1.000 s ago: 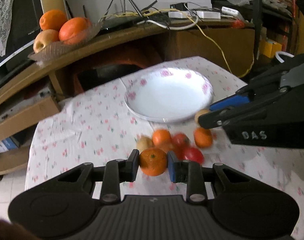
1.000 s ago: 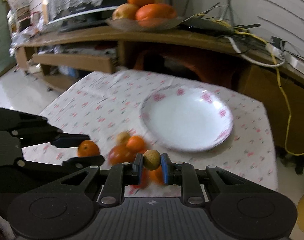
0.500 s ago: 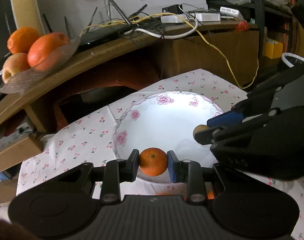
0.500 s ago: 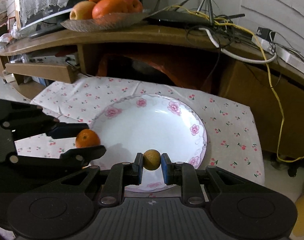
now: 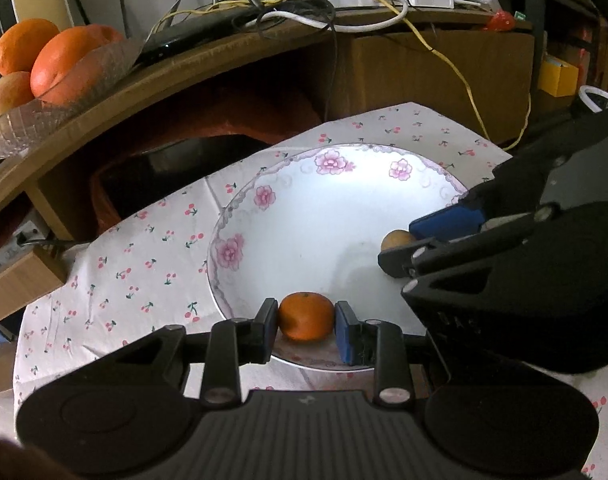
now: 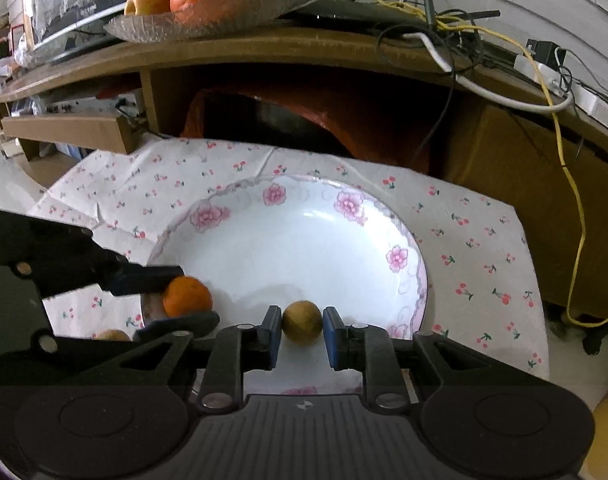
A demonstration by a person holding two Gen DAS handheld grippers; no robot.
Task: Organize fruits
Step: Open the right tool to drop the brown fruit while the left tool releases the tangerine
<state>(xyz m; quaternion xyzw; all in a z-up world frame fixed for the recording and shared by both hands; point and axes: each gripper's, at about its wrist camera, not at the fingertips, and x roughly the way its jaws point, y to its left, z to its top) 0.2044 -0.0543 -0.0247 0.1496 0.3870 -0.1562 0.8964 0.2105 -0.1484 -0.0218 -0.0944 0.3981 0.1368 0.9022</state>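
A white plate with pink flowers (image 5: 264,196) (image 6: 400,260) lies on the cherry-print tablecloth. My left gripper (image 5: 306,326) is shut on a small orange mandarin (image 5: 306,316), low over the plate's near rim; it also shows in the right wrist view (image 6: 186,295). My right gripper (image 6: 302,334) is shut on a small tan round fruit (image 6: 302,322), low over the plate's near part; the fruit also shows in the left wrist view (image 5: 396,239). The two grippers sit side by side.
A wooden shelf (image 5: 184,76) runs behind the table with a glass dish of oranges and apples (image 5: 52,64) (image 6: 200,4) and tangled cables (image 6: 444,28). Another fruit (image 6: 112,335) lies on the cloth beside the plate.
Both grippers carried their fruits forward from the fruit pile to the plate and have come lower and closer over it.
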